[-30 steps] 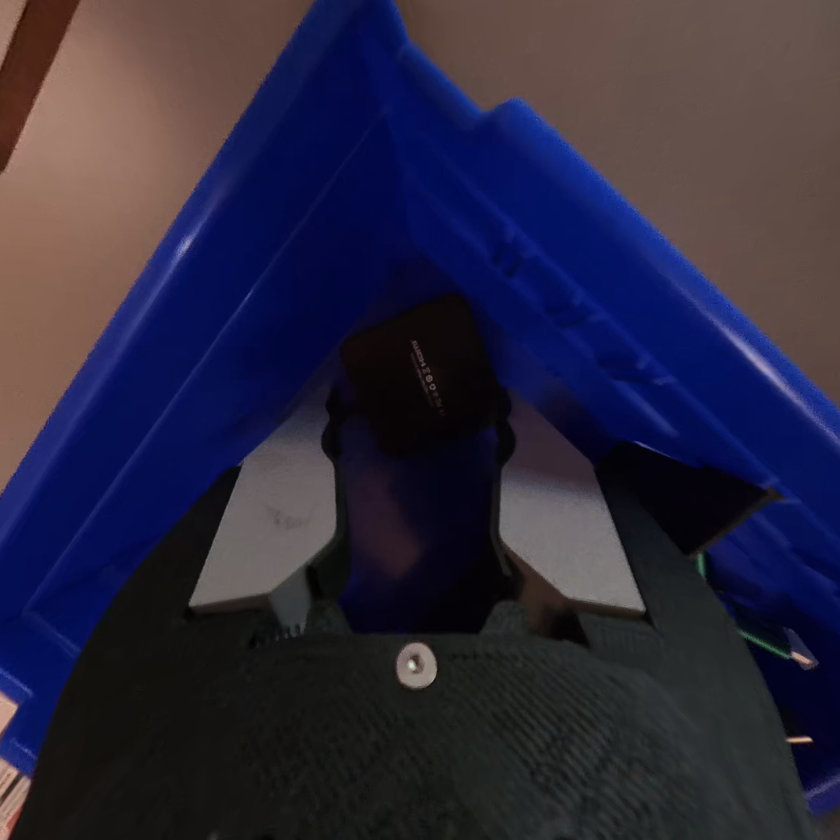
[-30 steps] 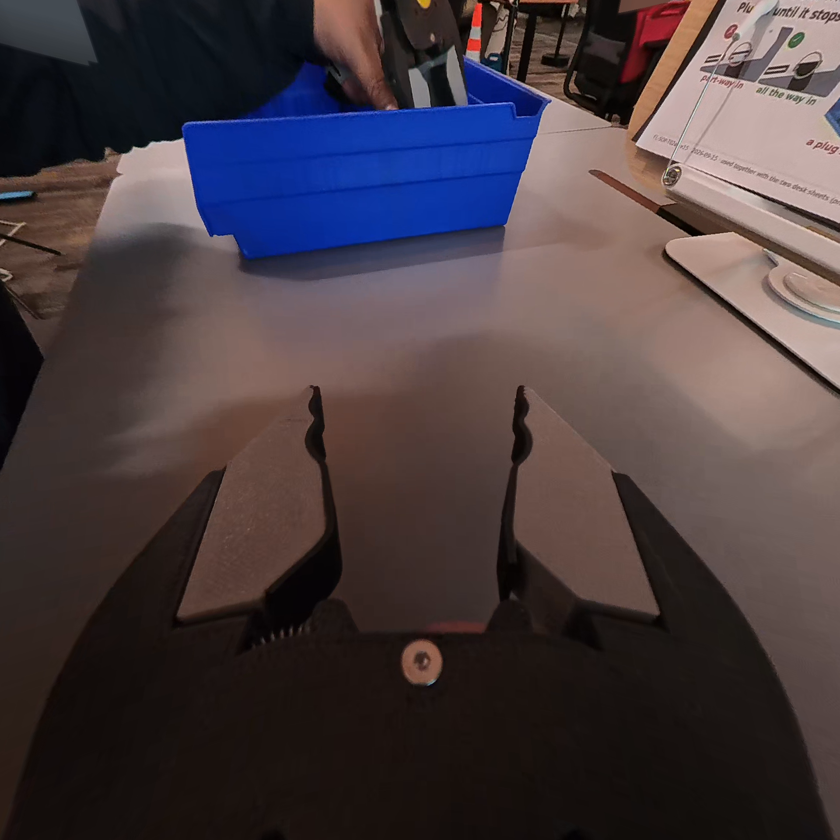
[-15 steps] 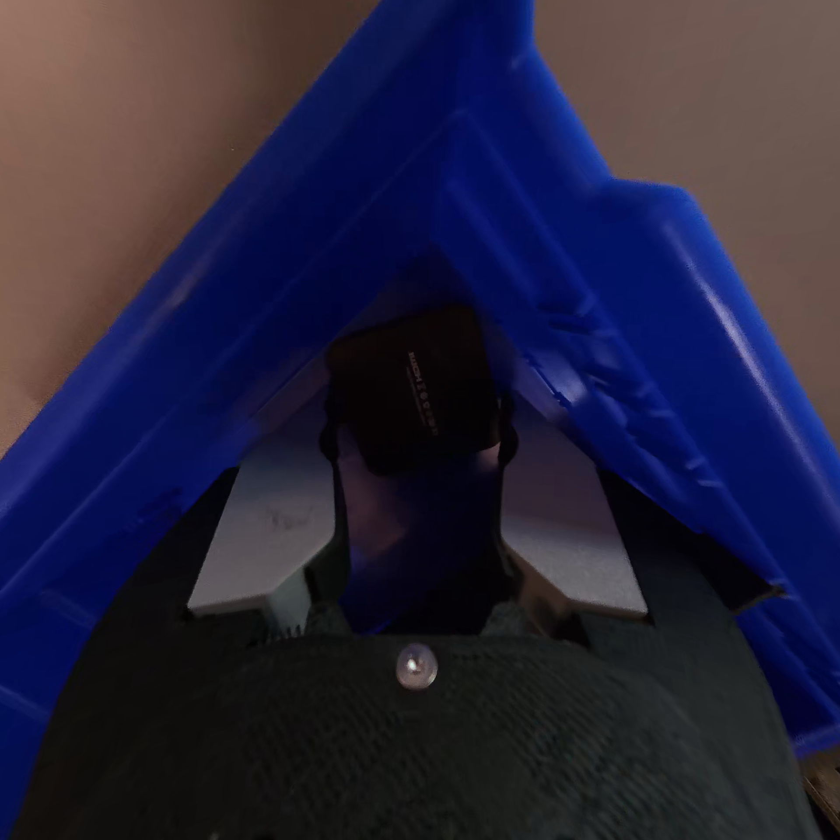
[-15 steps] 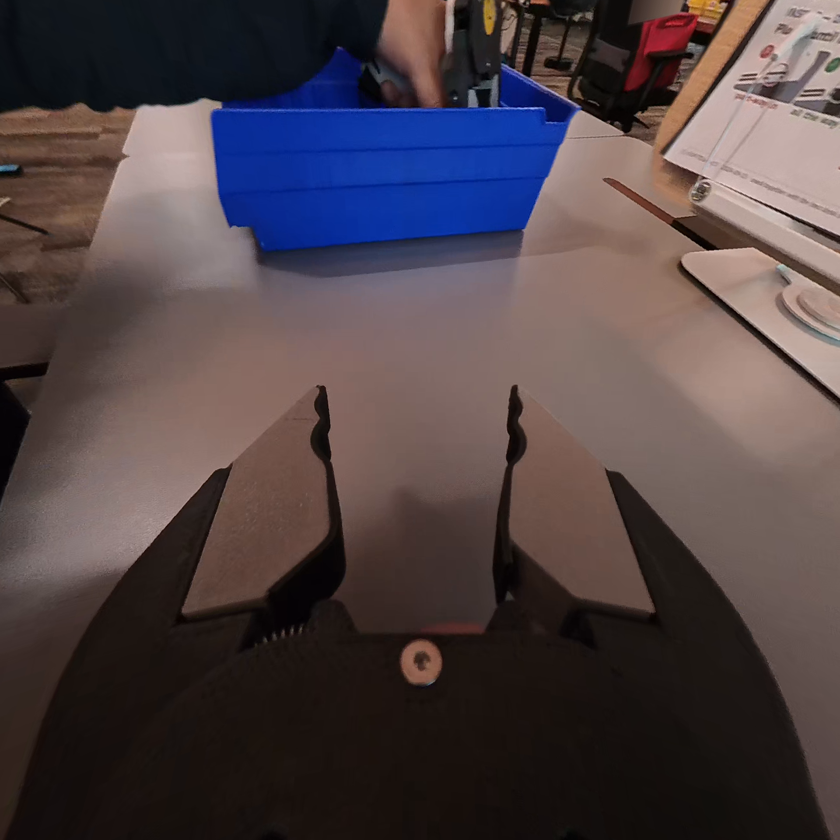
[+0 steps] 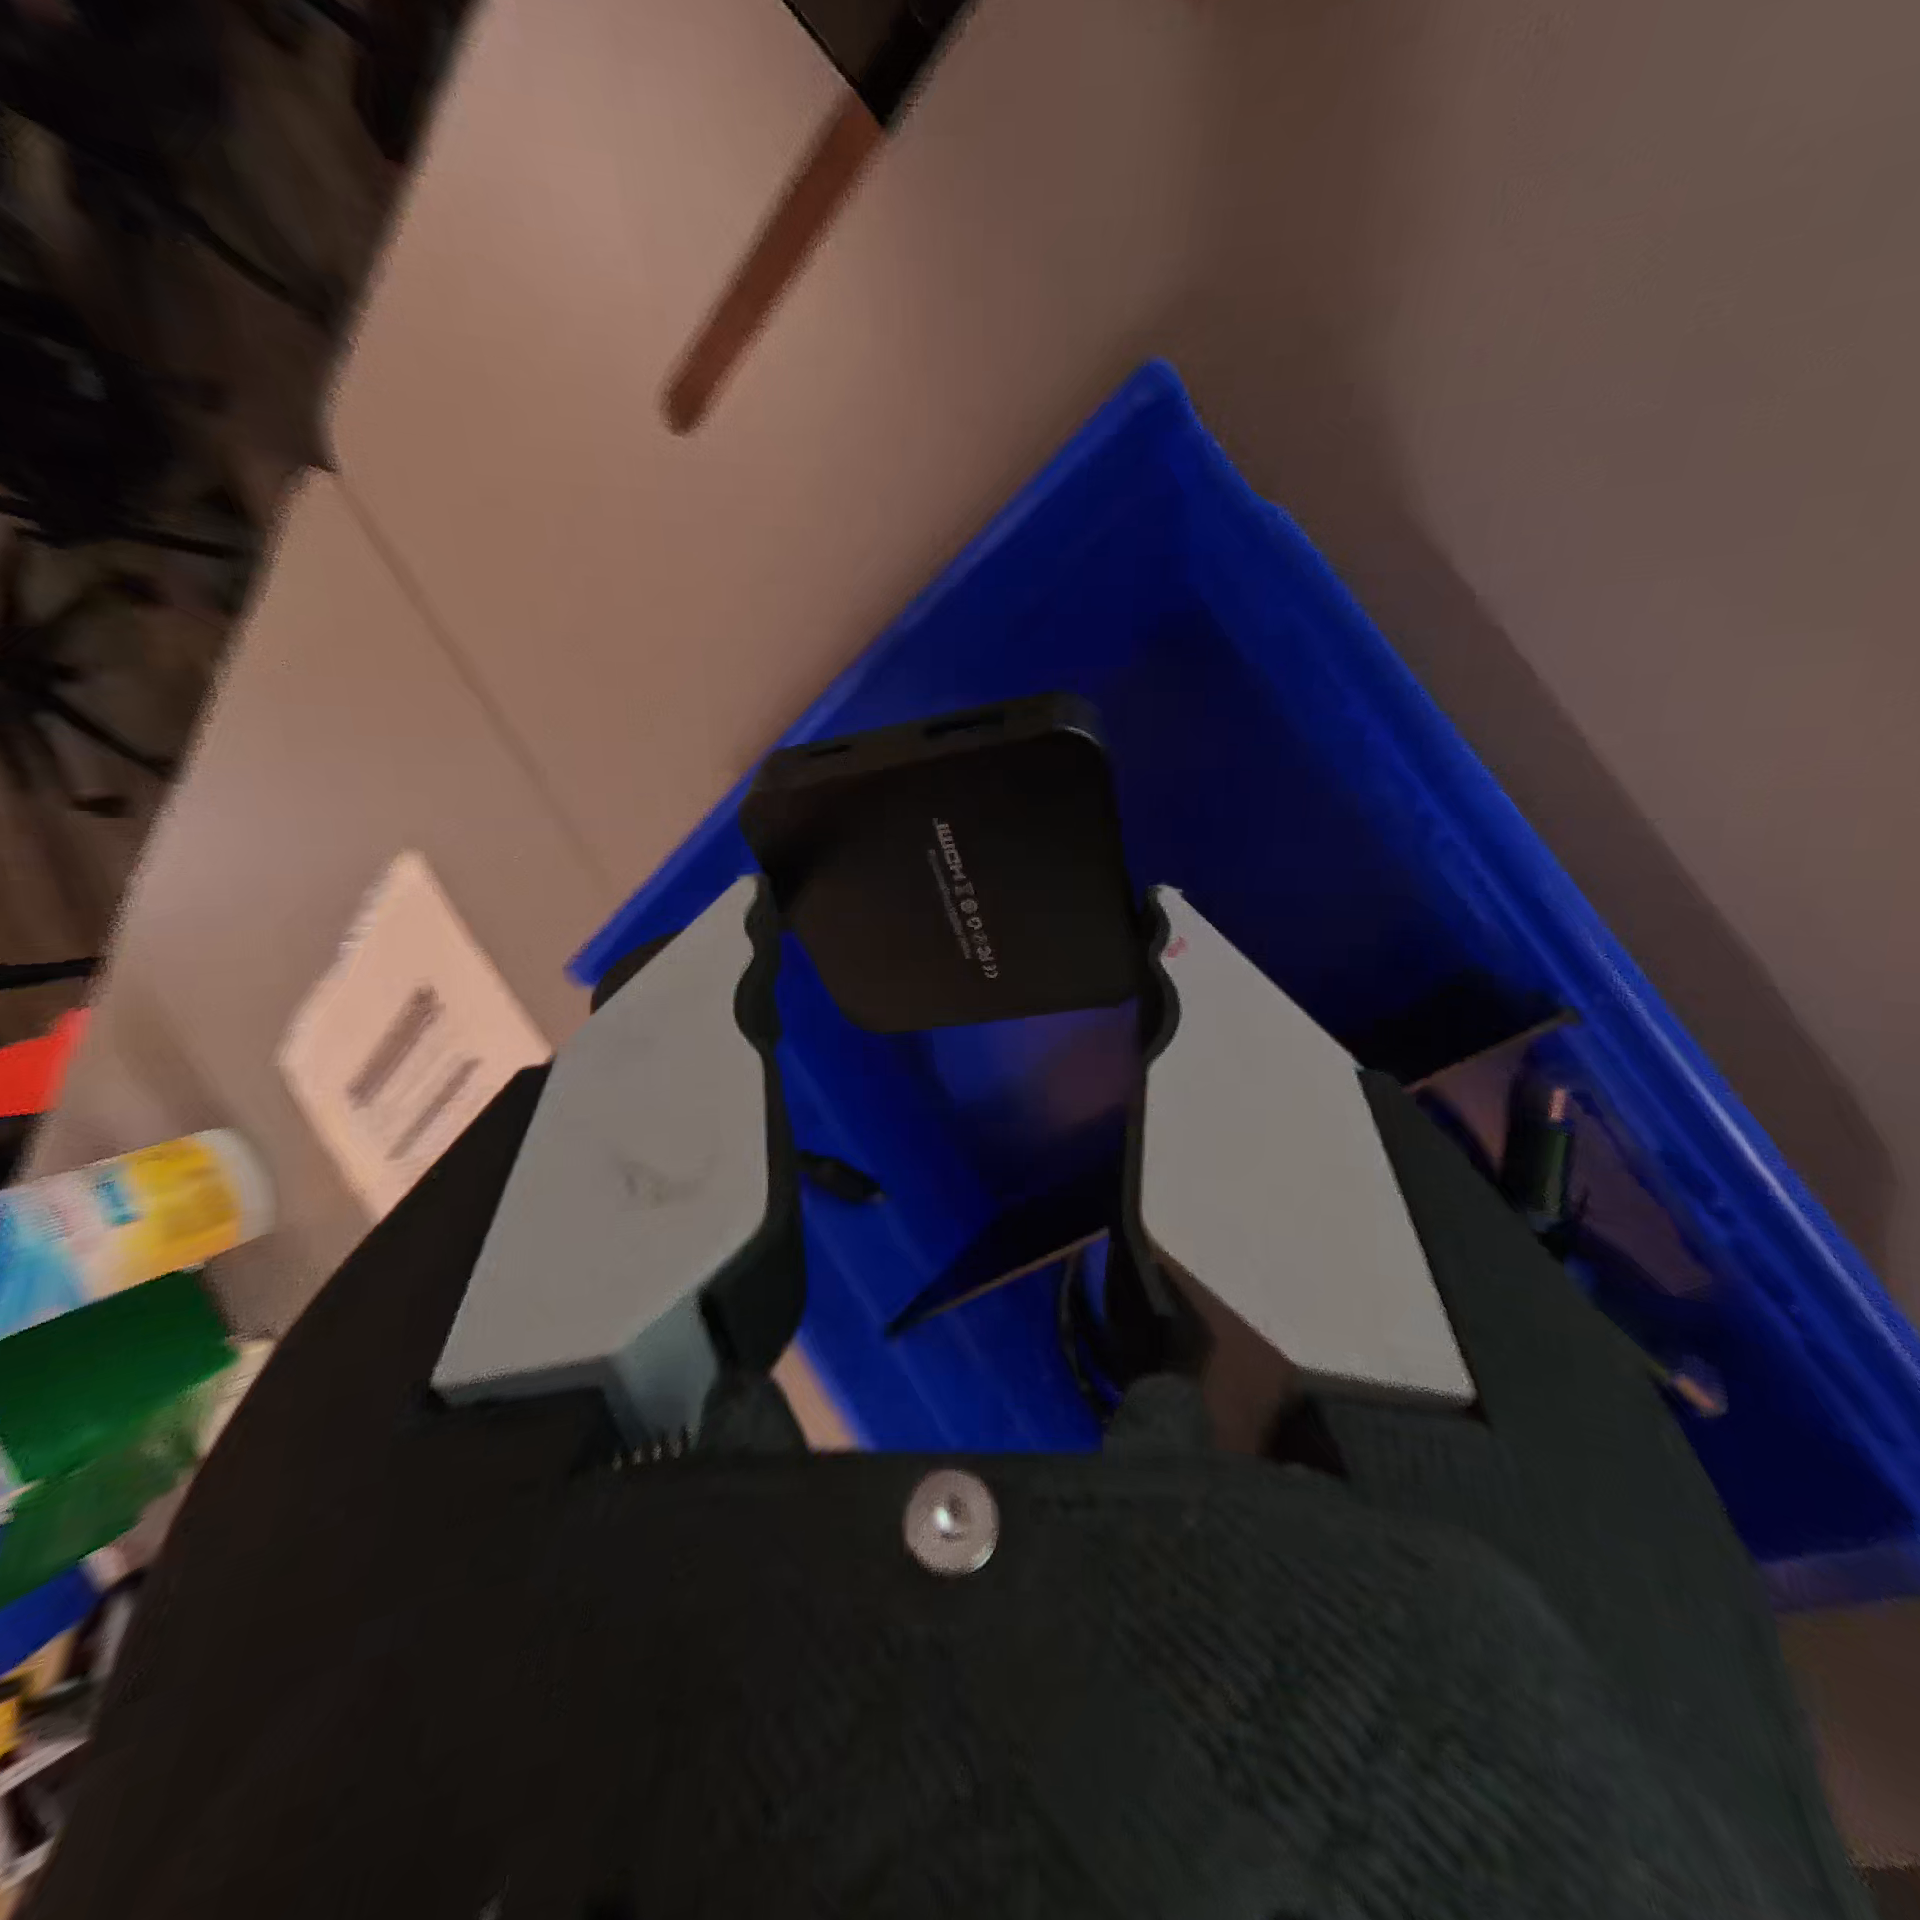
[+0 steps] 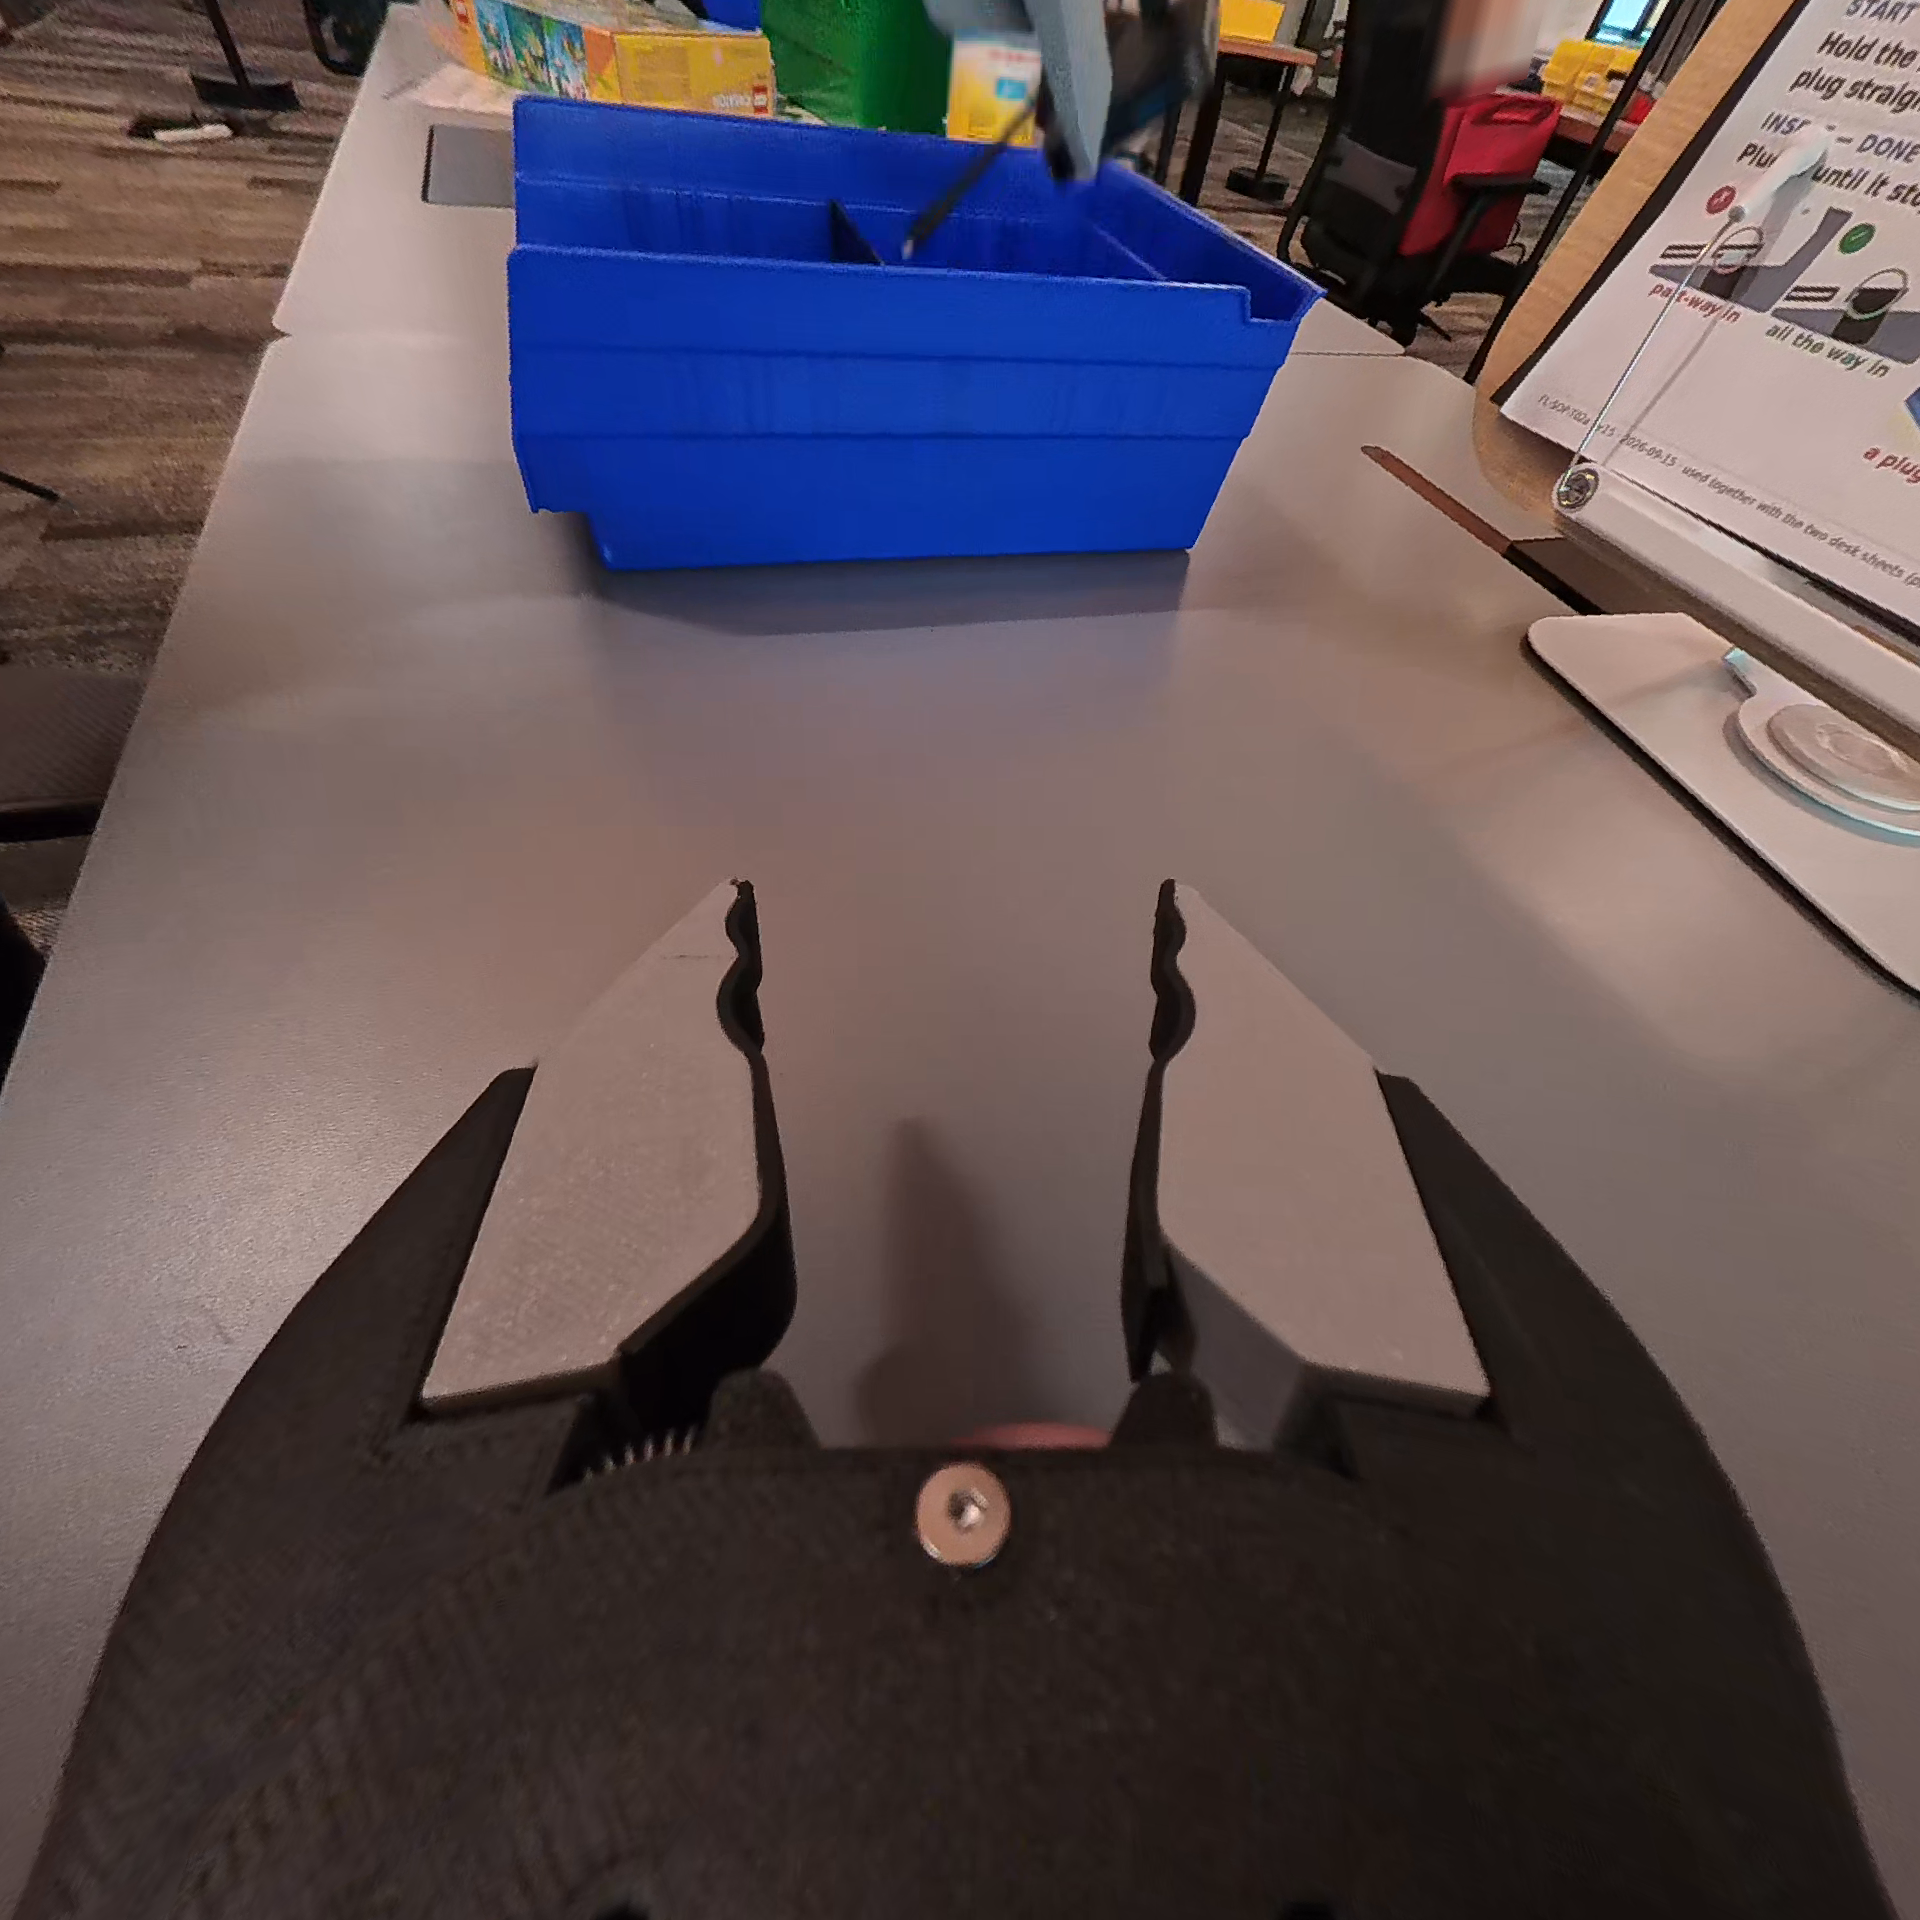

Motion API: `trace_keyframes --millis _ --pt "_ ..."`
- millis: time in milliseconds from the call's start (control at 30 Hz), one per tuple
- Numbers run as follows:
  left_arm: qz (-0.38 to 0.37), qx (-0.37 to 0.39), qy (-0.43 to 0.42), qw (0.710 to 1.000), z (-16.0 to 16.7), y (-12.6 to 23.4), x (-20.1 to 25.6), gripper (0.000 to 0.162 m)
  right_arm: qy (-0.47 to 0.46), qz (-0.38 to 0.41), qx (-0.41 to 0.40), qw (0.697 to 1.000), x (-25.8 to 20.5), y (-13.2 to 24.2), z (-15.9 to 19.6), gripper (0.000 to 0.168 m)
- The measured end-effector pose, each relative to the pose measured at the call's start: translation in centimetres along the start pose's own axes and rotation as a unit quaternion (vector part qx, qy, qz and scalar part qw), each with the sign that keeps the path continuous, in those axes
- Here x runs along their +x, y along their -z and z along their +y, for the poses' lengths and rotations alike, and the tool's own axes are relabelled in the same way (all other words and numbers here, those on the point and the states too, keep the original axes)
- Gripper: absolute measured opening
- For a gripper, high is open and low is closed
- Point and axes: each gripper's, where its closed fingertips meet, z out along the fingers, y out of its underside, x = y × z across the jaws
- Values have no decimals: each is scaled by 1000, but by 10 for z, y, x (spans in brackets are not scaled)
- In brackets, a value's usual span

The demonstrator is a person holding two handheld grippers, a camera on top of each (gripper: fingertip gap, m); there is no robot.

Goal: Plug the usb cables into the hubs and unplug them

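My left gripper [image 5: 954, 914] is shut on a small flat black box with ports on its far edge [image 5: 940, 862], held above the blue bin [image 5: 1351, 831]. The bin has black dividers [image 5: 997, 1262] and some cables in its right compartments. In the right wrist view the blue bin [image 6: 883, 416] stands at the far middle of the grey table [image 6: 935, 748]; the left gripper [image 6: 1070, 94] shows blurred above it with a thin black cable hanging down. My right gripper [image 6: 954, 935] is open and empty, low over the table.
A sign stand with a printed sheet [image 6: 1766, 312] and a white base plate [image 6: 1714, 748] stands at the right. Coloured boxes [image 6: 623, 52] lie behind the bin. A white paper [image 5: 405, 1039] and colourful boxes [image 5: 114, 1299] show left in the left wrist view. The left gripper's tips are roughly 35 centimetres from the right gripper's.
My left gripper has lifted out of the blue bin with the black box in its jaws. The person's hand and sleeve are gone from the right wrist view. The right gripper stays open.
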Motion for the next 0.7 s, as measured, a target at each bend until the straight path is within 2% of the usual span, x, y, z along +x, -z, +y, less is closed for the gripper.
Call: trace_keyframes --millis 133,267,367,467,567,700 --pt "-76 75 -17 994 -31 77 -21 68 6 12 -6 1000 5 0 3 73" --pt "-124 159 -46 978 -78 168 -19 68 7 20 -4 1000 9 2 2 73" --pt "-126 219 -81 964 -117 237 7 67 5 32 -2 999 16 5 1 72" --pt "-66 271 -126 952 -149 280 67 67 -3 55 2 998 29 12 0 72" --pt "1 266 -187 946 -164 274 135 67 -16 100 16 995 52 30 -7 72" --pt "83 207 -250 942 -160 204 212 68 -87 193 66 975 100 73 -17 70"
